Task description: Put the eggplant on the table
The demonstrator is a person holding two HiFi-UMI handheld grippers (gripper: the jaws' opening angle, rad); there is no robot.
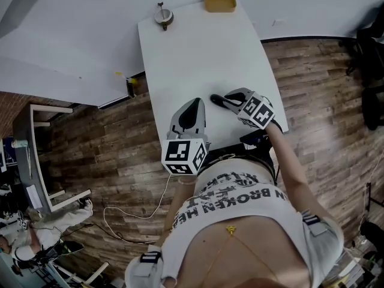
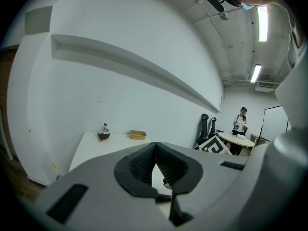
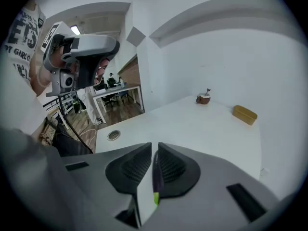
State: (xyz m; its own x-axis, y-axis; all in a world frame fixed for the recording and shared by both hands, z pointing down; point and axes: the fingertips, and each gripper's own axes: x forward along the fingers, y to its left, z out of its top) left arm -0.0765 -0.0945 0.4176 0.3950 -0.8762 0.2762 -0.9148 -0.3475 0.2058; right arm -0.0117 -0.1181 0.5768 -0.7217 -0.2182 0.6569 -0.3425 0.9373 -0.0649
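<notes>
In the right gripper view the eggplant (image 3: pixel 155 177) shows as a thin dark purple strip with a green stem end, pinched between the black ribbed pads (image 3: pixel 172 167). My right gripper (image 3: pixel 154 150) is shut on it and held above the white table (image 3: pixel 202 129). In the head view that gripper (image 1: pixel 219 99) hovers over the table's near right part and covers the eggplant. To its left, my left gripper (image 1: pixel 192 108) points along the table (image 1: pixel 198 53). Its pads (image 2: pixel 142 165) meet at the tips with nothing between them.
A brown coconut-shell bowl with a stick (image 1: pixel 163 17) (image 3: pixel 204 98) and a yellow box (image 1: pixel 219 3) (image 3: pixel 244 114) stand at the table's far end by the wall. A round grommet (image 3: pixel 114 135) sits in the tabletop. A person (image 2: pixel 240 121) stands at a far table.
</notes>
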